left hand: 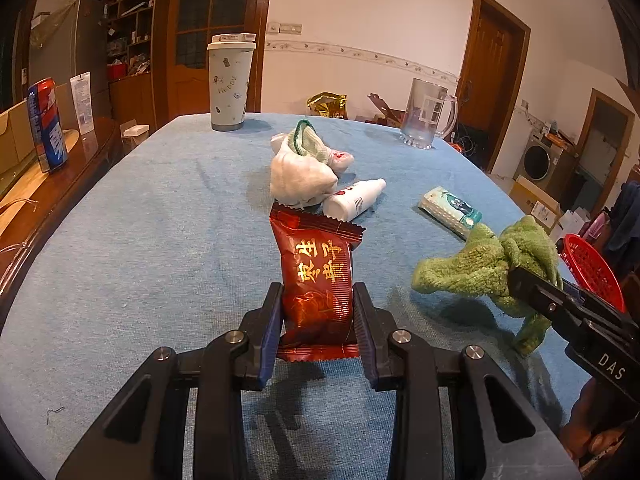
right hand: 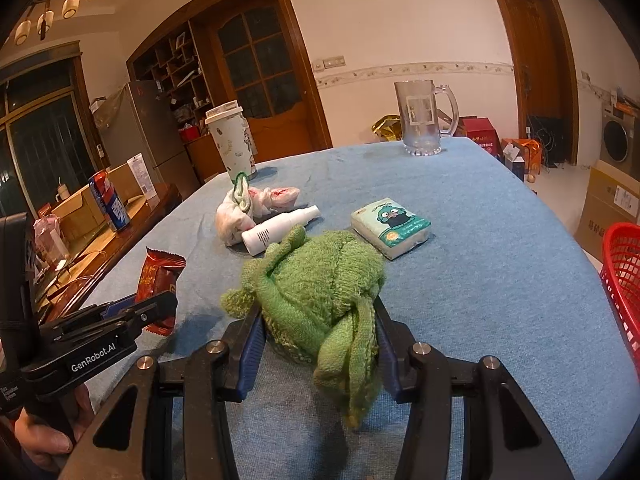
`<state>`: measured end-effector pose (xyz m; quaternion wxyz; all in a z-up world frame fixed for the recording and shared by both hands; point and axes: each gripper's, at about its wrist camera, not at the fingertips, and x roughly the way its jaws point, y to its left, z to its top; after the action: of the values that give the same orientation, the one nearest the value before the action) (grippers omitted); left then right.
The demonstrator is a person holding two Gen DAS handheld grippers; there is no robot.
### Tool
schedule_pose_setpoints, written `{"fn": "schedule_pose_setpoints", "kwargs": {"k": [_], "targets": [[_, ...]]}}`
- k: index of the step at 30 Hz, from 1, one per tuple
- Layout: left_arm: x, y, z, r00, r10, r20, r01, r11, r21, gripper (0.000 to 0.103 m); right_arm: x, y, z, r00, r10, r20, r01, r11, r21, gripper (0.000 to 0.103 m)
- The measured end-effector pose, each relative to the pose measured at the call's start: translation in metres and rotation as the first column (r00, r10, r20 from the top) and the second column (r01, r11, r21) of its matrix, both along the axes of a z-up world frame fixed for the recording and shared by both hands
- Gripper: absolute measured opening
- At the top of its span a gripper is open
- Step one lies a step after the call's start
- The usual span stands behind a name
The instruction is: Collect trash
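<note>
Red snack wrapper (left hand: 316, 280) upright, clamped; green cloth (right hand: 320, 280) bunched, clamped, above tablecloth.

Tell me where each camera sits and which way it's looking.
Left wrist: on the left gripper, looking along its fingers clamping the red snack packet; the right gripper enters at right.
Right wrist: on the right gripper, fingers squeezing the green cloth; a hand holds the left gripper.
Shared: blue tablecloth, white bottle, tissue pack, red basket.

Between the left black fingers (left hand: 276, 312) with blue pads stands a glossy dark-red foil snack packet (left hand: 316, 280) with gold characters, between the right fingers (right hand: 252, 344) a fuzzy moss-green knitted cloth (right hand: 320, 292), both over the pale blue cloth-covered table (left hand: 160, 220).
</note>
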<state>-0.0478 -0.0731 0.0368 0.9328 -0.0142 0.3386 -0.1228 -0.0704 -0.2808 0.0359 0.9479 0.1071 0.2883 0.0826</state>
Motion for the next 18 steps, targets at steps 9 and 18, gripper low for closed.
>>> {"fn": "schedule_pose_setpoints", "kwargs": {"k": [9,18], "targets": [[-0.0032,-0.0003,0.0011,1.000,0.004,0.002,-0.004,1.000,0.014,0.032,-0.0020,-0.0014,-0.0001,1.000,-0.005,0.005,0.005,1.000,-0.003,0.053],[-0.0037,-0.0028,0.0007,1.000,0.005,0.004,-0.005,1.000,0.020,0.032,-0.0039,-0.0022,0.0006,1.000,-0.010,0.006,0.010,1.000,-0.007,0.053]]}}
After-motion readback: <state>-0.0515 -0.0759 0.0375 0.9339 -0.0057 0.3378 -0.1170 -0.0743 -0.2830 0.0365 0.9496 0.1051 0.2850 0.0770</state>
